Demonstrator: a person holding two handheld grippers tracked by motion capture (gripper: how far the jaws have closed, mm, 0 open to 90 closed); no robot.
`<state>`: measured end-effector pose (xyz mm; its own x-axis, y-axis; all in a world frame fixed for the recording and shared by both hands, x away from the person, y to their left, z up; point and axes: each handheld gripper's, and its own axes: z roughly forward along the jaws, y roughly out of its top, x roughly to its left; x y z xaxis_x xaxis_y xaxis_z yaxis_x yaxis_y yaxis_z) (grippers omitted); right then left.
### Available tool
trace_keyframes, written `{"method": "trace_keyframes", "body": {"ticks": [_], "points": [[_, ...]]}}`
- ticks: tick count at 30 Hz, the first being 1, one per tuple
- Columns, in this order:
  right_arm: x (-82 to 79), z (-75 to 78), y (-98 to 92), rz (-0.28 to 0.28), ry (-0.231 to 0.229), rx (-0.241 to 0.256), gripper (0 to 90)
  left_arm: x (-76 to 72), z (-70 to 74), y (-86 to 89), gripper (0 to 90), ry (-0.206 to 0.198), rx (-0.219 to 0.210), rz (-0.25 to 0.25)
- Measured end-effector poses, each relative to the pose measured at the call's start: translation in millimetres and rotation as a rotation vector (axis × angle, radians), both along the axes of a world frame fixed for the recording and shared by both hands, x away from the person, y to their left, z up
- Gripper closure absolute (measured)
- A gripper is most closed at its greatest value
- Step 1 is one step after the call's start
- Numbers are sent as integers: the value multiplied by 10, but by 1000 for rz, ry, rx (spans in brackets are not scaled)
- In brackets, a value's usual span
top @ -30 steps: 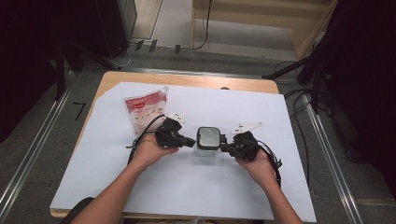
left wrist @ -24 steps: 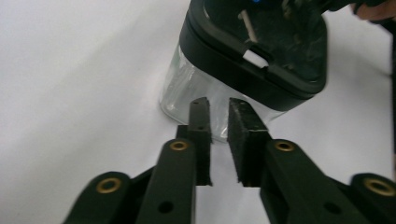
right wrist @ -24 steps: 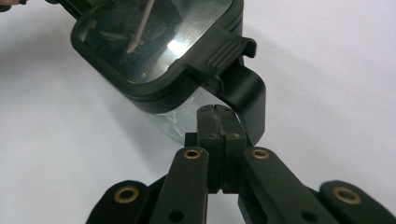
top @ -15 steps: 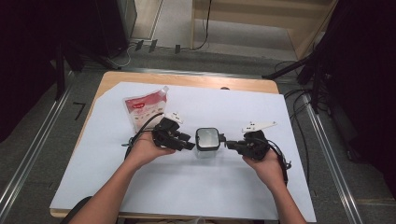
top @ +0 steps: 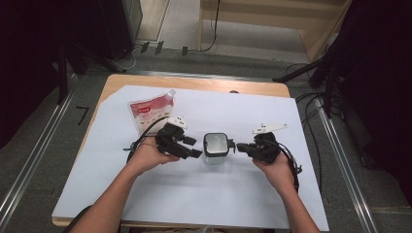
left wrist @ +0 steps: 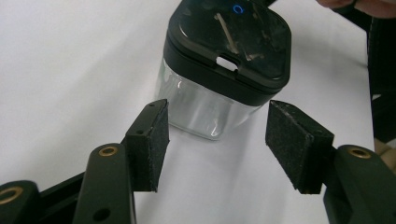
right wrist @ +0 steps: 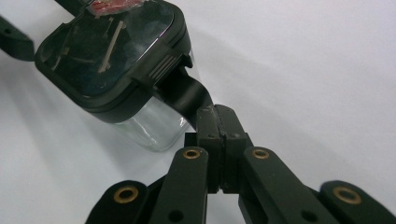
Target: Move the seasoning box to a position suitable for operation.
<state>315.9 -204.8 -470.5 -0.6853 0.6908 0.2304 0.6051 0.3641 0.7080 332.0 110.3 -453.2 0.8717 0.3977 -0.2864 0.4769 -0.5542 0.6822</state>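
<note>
A small clear container with a black lid (top: pixel 216 144) stands on the white sheet at the table's middle. My left gripper (top: pixel 193 147) is just left of it, open, and touches nothing. In the left gripper view the container (left wrist: pixel 224 60) stands a little beyond the gap of the left gripper (left wrist: pixel 224 140). My right gripper (top: pixel 240 147) is at the container's right side. In the right gripper view the right gripper (right wrist: pixel 219 121) is shut on a black tab (right wrist: pixel 189 93) that sticks out from the ribbed edge of the lid (right wrist: pixel 112 60).
A red and white pouch (top: pixel 148 112) lies flat at the back left, behind my left hand. The white sheet (top: pixel 204 194) covers most of the wooden table (top: pixel 194 82). Cables trail from both grippers.
My right gripper has drawn slightly to the right, away from the container's side, with the black tab still in its jaws. The left gripper has hardly moved.
</note>
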Motion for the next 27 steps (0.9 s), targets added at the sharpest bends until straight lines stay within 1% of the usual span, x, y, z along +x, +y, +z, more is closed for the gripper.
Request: {"method": "trace_keyframes", "body": {"ticks": [1,2,4,5,6,7,8,9,10,11,12,13,14,15,19,21,22,24,27], "points": [[7,-2,10,-3,6,-3,900,6,11,-6,373,-7,1,-7],[17,-8,18,-1,4,-3,900,11,22,-10,325,3,-20,-16],[29,-16,33,2,-3,-13,900,14,33,-7,247,-10,-40,-20],[33,-17,33,0,0,-13,900,21,34,-2,219,-21,-35,-22],[39,-17,30,1,3,-11,900,25,31,-2,193,-17,-36,-19],[42,-18,30,1,3,-10,900,53,21,0,182,-1,-28,-4],[43,-20,35,-2,4,-12,900,64,15,-2,171,22,-31,0],[44,-20,38,-5,5,-14,900,81,9,-7,144,35,-41,-13],[49,-23,40,-4,2,-14,900,90,16,-22,116,41,-33,-18],[52,-24,42,-4,4,-16,900,97,25,-46,109,32,-23,-14],[55,-25,42,-4,4,-16,900,103,34,-60,98,26,-20,-22],[56,-25,42,-3,4,-16,900,108,40,-86,95,25,-29,-33],[56,-24,43,-6,7,-17,900,107,38,-105,87,12,-28,-41],[57,-24,44,-6,7,-16,900,109,31,-121,86,2,-16,-57],[56,-25,44,-7,7,-17,900,100,-24,-184,85,-29,50,-67],[56,-26,44,-8,8,-16,900,110,-40,-208,85,-40,47,-69],[56,-27,45,-8,8,-16,900,114,-46,-221,85,-32,36,-72],[57,-30,48,-12,8,-17,900,130,-64,-251,85,-36,35,-82],[58,-37,52,-17,10,-14,900,141,-115,-298,86,-29,47,-92]]}}
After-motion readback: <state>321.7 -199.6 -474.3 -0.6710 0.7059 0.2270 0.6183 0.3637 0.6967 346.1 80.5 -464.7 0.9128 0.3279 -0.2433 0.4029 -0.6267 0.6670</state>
